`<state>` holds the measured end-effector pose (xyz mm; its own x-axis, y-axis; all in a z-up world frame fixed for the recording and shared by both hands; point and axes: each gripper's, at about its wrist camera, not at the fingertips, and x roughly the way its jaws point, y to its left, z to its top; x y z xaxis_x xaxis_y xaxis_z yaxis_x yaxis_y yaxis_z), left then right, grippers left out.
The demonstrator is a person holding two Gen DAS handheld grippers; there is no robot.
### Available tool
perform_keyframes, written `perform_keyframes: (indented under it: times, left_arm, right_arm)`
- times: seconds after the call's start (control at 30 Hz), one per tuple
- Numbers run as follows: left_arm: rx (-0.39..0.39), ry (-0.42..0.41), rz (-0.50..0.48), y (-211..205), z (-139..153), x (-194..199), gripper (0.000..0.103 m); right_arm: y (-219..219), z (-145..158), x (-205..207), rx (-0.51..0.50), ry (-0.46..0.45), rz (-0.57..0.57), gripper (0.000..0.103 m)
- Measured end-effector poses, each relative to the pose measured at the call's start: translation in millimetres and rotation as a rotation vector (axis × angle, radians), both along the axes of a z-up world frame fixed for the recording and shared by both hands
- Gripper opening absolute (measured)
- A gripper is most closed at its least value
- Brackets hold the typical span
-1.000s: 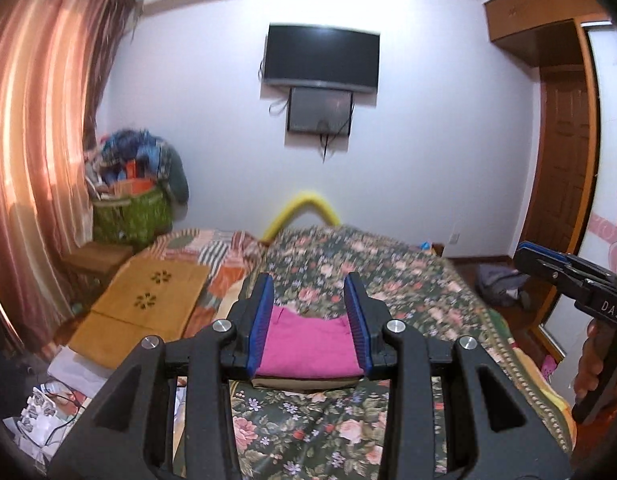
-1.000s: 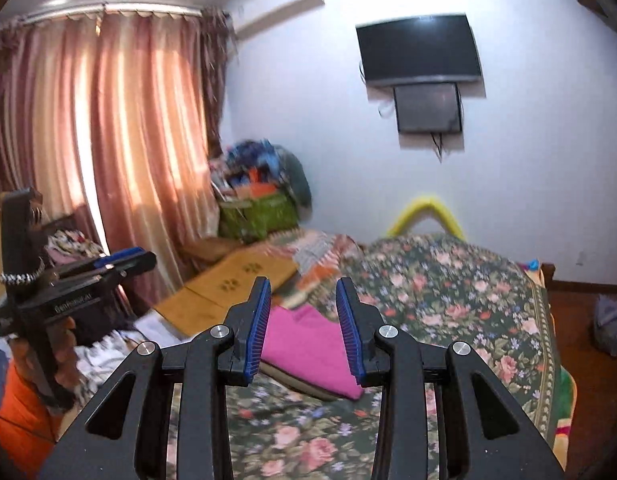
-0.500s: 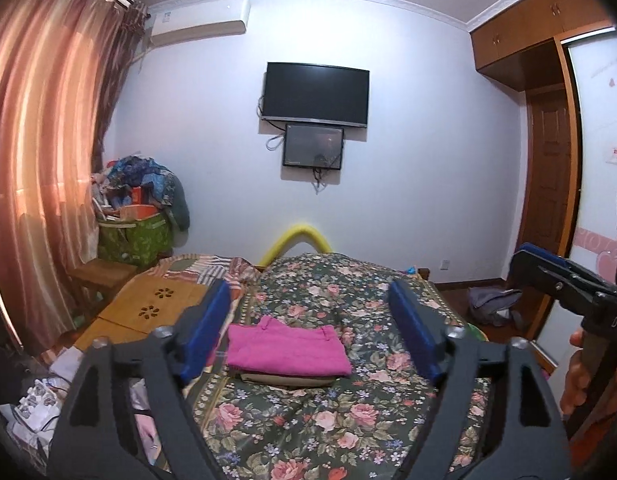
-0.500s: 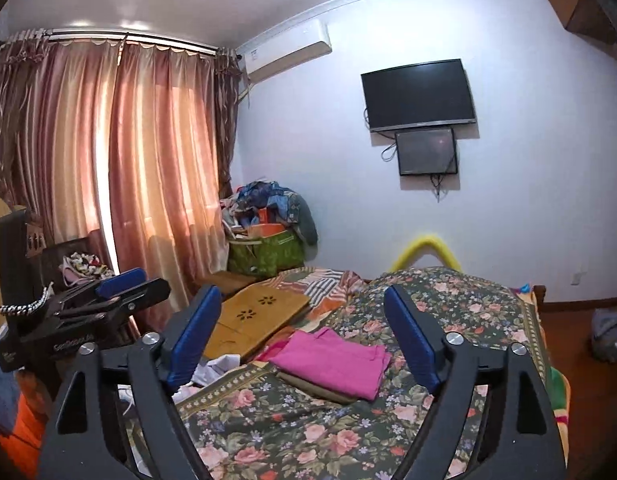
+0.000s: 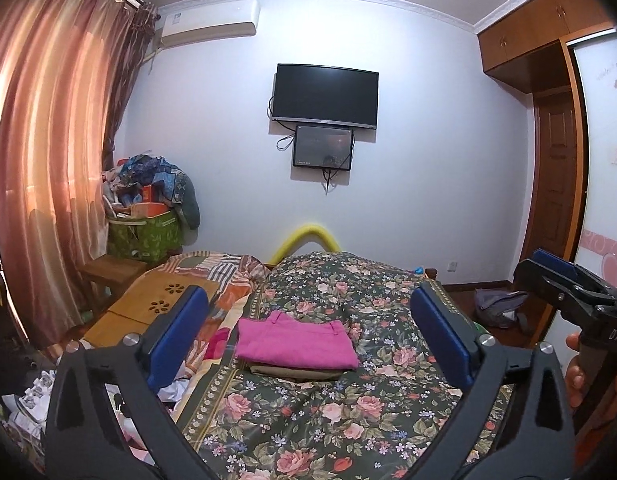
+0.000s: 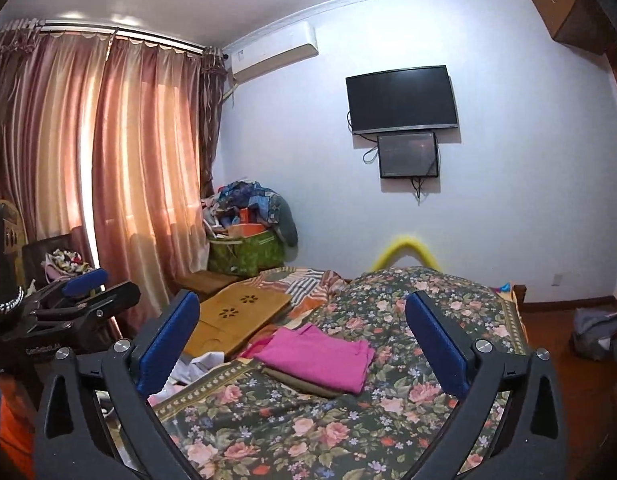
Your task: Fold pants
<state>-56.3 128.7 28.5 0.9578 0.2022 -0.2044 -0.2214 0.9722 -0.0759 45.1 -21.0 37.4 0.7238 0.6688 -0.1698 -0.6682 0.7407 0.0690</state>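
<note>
Folded pink pants (image 5: 294, 345) lie on top of a folded olive garment (image 5: 296, 372) on the floral bedspread (image 5: 316, 412). They also show in the right wrist view (image 6: 318, 358). My left gripper (image 5: 308, 340) is wide open and empty, held back from and above the bed. My right gripper (image 6: 302, 344) is also wide open and empty, at about the same distance. Each gripper shows at the edge of the other's view, the right one (image 5: 564, 292) and the left one (image 6: 84, 296).
A wooden lap tray (image 5: 148, 312) and striped bedding (image 5: 224, 276) lie left of the pants. A green bag heaped with clothes (image 5: 148, 216) stands by the curtain. A yellow bed rail (image 5: 306, 236) is at the far end. A grey bag (image 5: 500, 308) lies on the floor, right.
Both grippers opened from narrow to wide and pulled back and up from the bed. The folded pink pants stayed in place on the olive garment.
</note>
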Motion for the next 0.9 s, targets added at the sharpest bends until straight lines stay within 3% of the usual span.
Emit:
perform_keyframes:
  times: [0.9]
  left_arm:
    - [0.007, 0.015, -0.039, -7.1, -3.3, 4.6, 0.103]
  right_arm:
    - [0.8, -1.5, -3.4, -0.005, 0.032, -0.003, 0.103]
